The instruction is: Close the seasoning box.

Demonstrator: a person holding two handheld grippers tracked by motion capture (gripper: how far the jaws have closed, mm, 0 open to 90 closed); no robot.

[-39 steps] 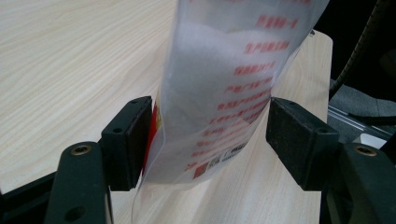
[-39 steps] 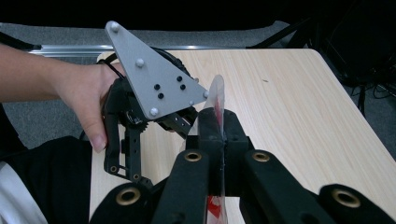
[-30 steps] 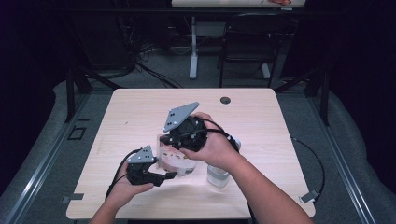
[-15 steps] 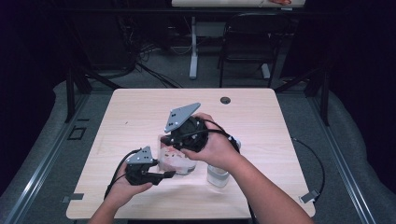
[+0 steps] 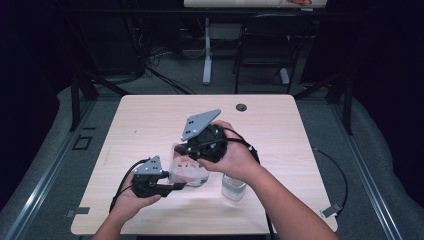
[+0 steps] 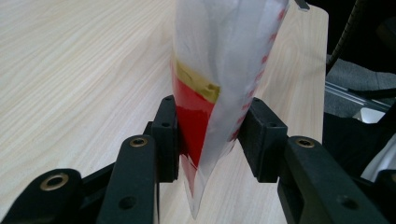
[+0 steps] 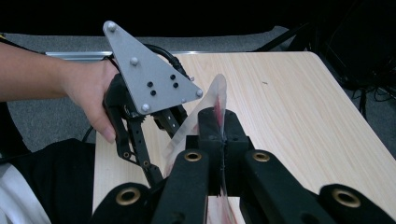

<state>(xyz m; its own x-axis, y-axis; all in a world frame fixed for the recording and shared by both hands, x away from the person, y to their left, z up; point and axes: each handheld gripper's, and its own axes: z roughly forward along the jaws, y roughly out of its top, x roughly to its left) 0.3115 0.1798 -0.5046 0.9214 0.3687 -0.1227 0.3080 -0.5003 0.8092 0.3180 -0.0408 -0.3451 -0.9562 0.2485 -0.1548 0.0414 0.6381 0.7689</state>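
At frame centre I see my right gripper (image 7: 219, 135) clamped on the clear bag (image 5: 187, 167). My left gripper (image 6: 212, 133) has just been closing; its jaws flank the bag's lower part, contact unclear. A clear bottle (image 5: 233, 187) sits half hidden behind my right wrist.

The left claw (image 5: 172, 186) has been closing (jaws partly apart); the right claw (image 7: 223, 135) is clamped tight.
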